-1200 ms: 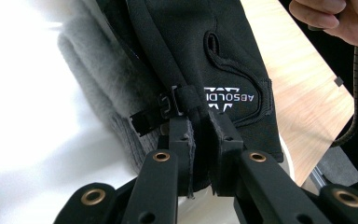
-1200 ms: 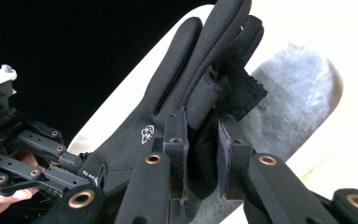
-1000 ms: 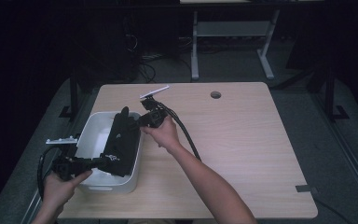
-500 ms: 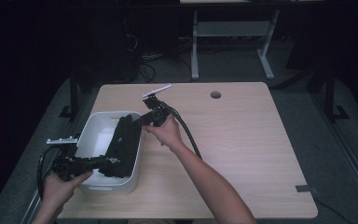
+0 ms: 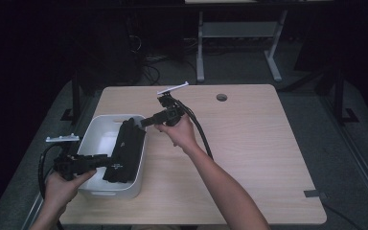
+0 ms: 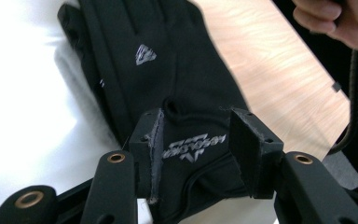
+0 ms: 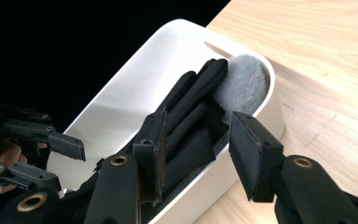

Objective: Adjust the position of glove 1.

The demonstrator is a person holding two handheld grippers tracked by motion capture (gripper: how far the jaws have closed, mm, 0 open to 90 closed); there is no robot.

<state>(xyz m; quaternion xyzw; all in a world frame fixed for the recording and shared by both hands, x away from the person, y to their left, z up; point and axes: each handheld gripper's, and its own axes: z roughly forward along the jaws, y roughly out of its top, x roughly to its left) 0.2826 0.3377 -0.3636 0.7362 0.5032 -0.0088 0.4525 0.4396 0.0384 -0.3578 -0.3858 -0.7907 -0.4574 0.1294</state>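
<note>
Black glove (image 5: pixel 127 153) draped in white bin (image 5: pixel 100 132), cuff between spread left gripper (image 6: pixel 198 154) pads, just-opened right gripper (image 7: pixel 196 149) beside fingertips

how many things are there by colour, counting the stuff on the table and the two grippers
black gloves: 1, maybe a stacked pair, cannot tell
white tub: 1
grey fuzzy item: 1
black grippers: 2, left gripper and right gripper
total: 5
</note>
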